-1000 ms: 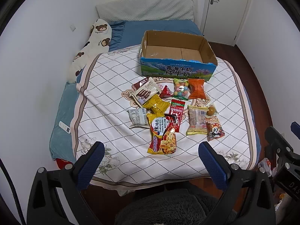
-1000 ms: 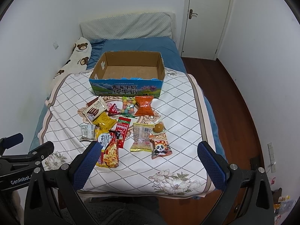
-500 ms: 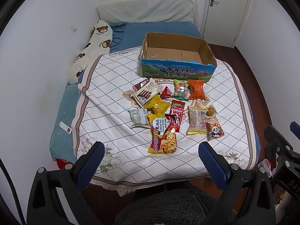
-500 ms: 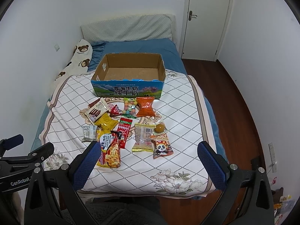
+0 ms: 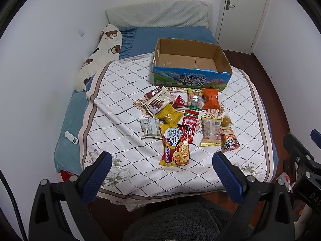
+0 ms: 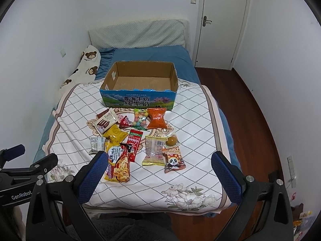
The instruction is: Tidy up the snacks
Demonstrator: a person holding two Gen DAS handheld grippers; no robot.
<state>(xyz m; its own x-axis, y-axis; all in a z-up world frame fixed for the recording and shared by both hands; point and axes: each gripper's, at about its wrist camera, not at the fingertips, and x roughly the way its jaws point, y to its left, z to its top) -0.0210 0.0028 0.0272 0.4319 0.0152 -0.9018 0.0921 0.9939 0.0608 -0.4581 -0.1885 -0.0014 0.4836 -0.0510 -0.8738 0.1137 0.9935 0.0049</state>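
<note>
Several snack packets lie loose on a white quilted bed cover (image 5: pixel 120 108) (image 6: pixel 192 124). Among them are a yellow noodle packet (image 5: pixel 175 146) (image 6: pixel 118 165), an orange bag (image 5: pixel 210 99) (image 6: pixel 157 118), a candy bag (image 5: pixel 193 98) (image 6: pixel 140 119) and a panda packet (image 5: pixel 229 142) (image 6: pixel 174 161). An empty open cardboard box (image 5: pixel 190 80) (image 6: pixel 138 100) stands behind them. My left gripper (image 5: pixel 160 169) and my right gripper (image 6: pixel 158 169) are both open and empty, held above the foot of the bed, well short of the snacks.
A bear-print pillow (image 5: pixel 100 54) (image 6: pixel 84 68) lies along the left wall. A white remote (image 5: pixel 71 137) rests on the blue sheet at the left. A door (image 6: pixel 222 24) and wood floor (image 6: pixel 260 120) are to the right. A grey fuzzy seat (image 5: pixel 180 223) is below me.
Both views have shifted slightly, so the bed and snacks sit a little lower in the frames. Nothing on the bed has moved. Both grippers stay open.
</note>
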